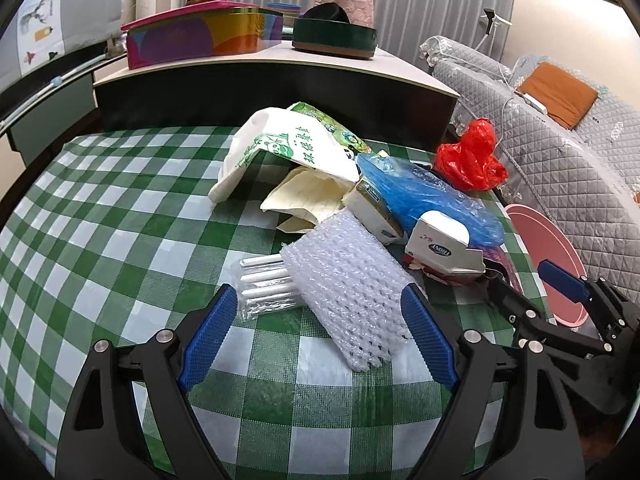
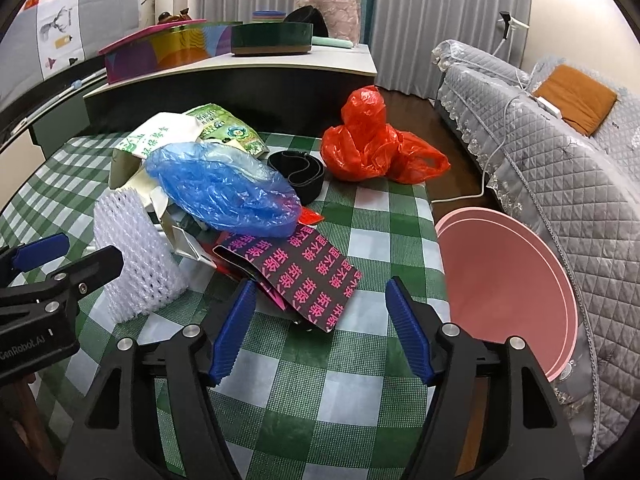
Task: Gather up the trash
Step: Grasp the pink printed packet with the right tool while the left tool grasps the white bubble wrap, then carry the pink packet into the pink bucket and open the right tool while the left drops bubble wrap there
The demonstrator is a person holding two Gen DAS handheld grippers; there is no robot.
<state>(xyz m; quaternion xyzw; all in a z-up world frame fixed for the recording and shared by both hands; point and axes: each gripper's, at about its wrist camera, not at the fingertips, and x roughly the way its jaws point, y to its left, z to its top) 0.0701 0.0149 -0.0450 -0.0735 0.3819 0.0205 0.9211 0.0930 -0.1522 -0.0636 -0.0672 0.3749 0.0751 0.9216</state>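
White foam net [image 1: 348,296] lies lengthwise between the left tool's [image 1: 316,312] spread jaws; right tool [image 2: 320,308] also apart, empty.

Trash lay heaped around a crumpled blue plastic bag [image 2: 224,188]: white foam netting [image 1: 348,296] just left of it, a red bag [image 2: 372,140] right, a black pink-lettered packet [image 2: 304,276] in front.

Quilted grey sofa [image 2: 560,168] beside checked tablecloth [image 1: 100,208], colourful box [image 1: 192,38] behind

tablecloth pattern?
Green-and-white check tablecloth, clearest in the left wrist view.
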